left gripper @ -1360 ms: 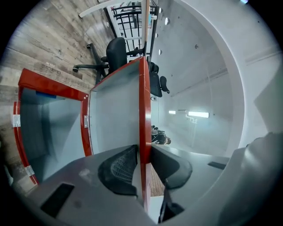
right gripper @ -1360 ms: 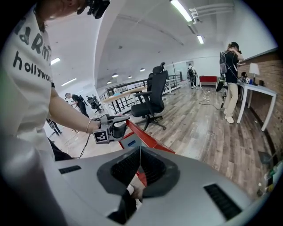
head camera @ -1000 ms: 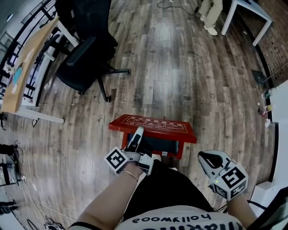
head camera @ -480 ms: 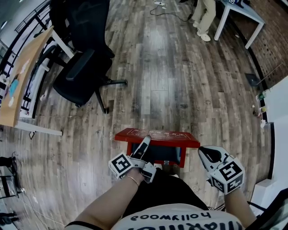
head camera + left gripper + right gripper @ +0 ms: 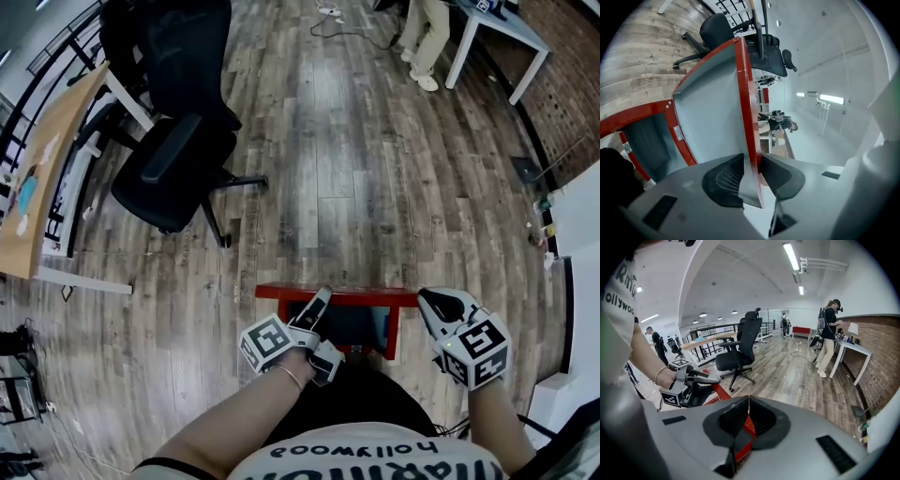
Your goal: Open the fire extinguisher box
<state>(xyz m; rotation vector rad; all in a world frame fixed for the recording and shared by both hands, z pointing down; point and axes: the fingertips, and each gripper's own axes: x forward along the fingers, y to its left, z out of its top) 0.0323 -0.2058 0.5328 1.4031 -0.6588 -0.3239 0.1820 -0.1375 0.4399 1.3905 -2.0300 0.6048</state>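
The red fire extinguisher box (image 5: 386,330) stands on the wood floor just in front of me. Its lid (image 5: 361,296) is raised and seen edge-on from above. My left gripper (image 5: 322,302) grips the lid's free edge. In the left gripper view the red rim (image 5: 743,93) and grey inner face run between the jaws (image 5: 752,157), which are easing apart while both pads still touch it. The dark box opening (image 5: 647,140) shows below left. My right gripper (image 5: 433,302) hovers at the lid's right end, shut with nothing in it (image 5: 748,401).
A black office chair (image 5: 178,159) stands to the far left, beside a wooden desk (image 5: 42,169). A white table (image 5: 502,28) and a person's legs (image 5: 427,37) are far off at the top right. White furniture (image 5: 583,262) lines the right side.
The lid has swung up from lying almost flat to standing edge-on, carried by the left gripper. The right gripper has risen a little and stays beside the lid's right end.
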